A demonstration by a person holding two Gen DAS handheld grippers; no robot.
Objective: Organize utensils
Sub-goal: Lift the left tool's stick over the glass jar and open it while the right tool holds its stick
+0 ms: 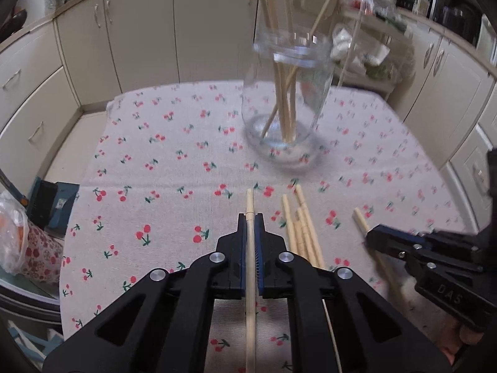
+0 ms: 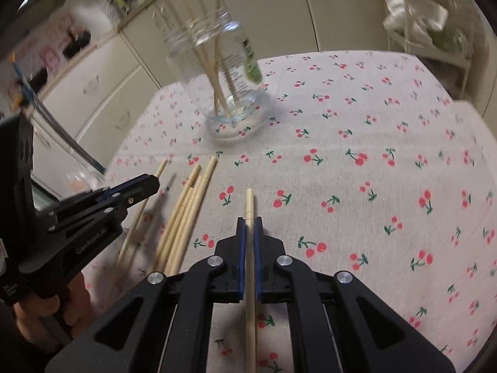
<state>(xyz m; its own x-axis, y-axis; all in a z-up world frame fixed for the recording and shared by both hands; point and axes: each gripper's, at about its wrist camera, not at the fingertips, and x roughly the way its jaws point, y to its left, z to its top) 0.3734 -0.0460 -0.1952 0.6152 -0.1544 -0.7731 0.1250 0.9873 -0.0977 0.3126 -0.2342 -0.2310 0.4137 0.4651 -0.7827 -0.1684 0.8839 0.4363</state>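
Note:
A clear glass jar point(image 1: 287, 99) stands on the cherry-print tablecloth point(image 1: 174, 161) and holds several wooden chopsticks. It also shows in the right wrist view point(image 2: 226, 80). My left gripper point(image 1: 250, 217) is shut on one chopstick point(image 1: 250, 205), held lengthwise between the pads. My right gripper point(image 2: 249, 220) is shut on another chopstick point(image 2: 249, 205). Several loose chopsticks point(image 1: 303, 233) lie on the cloth between the two grippers; they also show in the right wrist view point(image 2: 189, 211). Each gripper appears in the other's view: the right one point(image 1: 372, 233), the left one point(image 2: 152, 183).
Cream kitchen cabinets point(image 1: 139, 31) surround the table. A wire rack with bags point(image 1: 366, 49) stands behind the jar. A plastic bag point(image 1: 12, 236) and a dark box point(image 1: 49, 205) sit off the table's left edge.

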